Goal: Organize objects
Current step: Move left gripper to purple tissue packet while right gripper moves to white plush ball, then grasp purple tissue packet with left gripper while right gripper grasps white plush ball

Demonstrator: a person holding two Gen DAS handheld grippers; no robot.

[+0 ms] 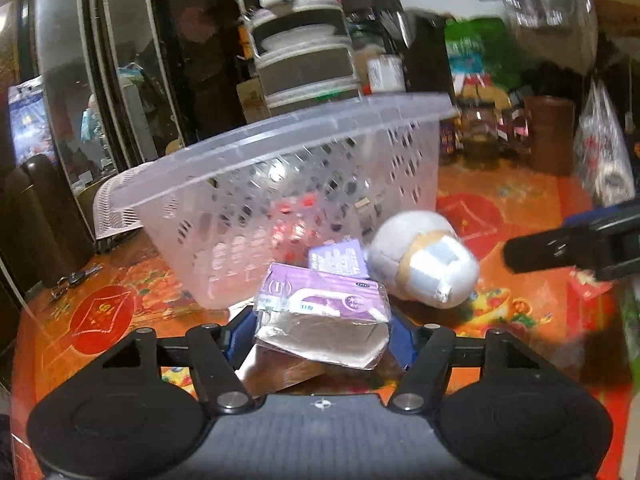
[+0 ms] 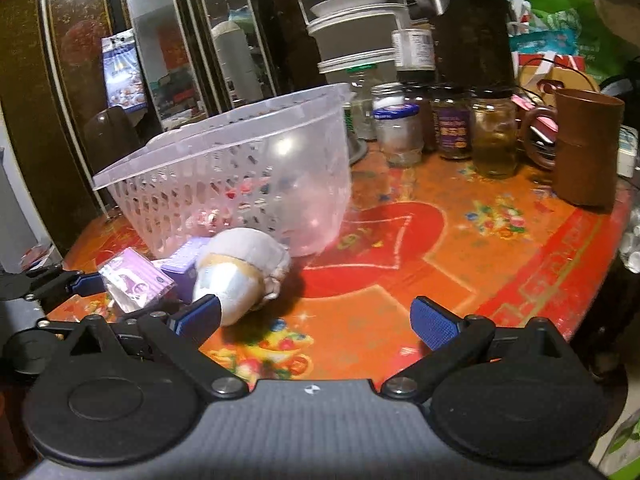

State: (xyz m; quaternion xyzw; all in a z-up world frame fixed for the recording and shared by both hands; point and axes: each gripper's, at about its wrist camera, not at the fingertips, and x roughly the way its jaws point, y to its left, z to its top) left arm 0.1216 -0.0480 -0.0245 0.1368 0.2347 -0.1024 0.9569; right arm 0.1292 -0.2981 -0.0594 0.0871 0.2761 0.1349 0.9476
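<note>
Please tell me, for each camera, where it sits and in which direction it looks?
Left wrist: on the left gripper, facing the basket; its fingers hold a purple packet.
Right wrist: on the right gripper, facing the table; its open fingers show.
Both share basket, packet and plush toy.

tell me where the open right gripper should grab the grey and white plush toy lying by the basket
Grip the grey and white plush toy across its narrower white end, coming from the near side. It lies on its side with that end pointing toward the right gripper, beside the left fingertip.
</note>
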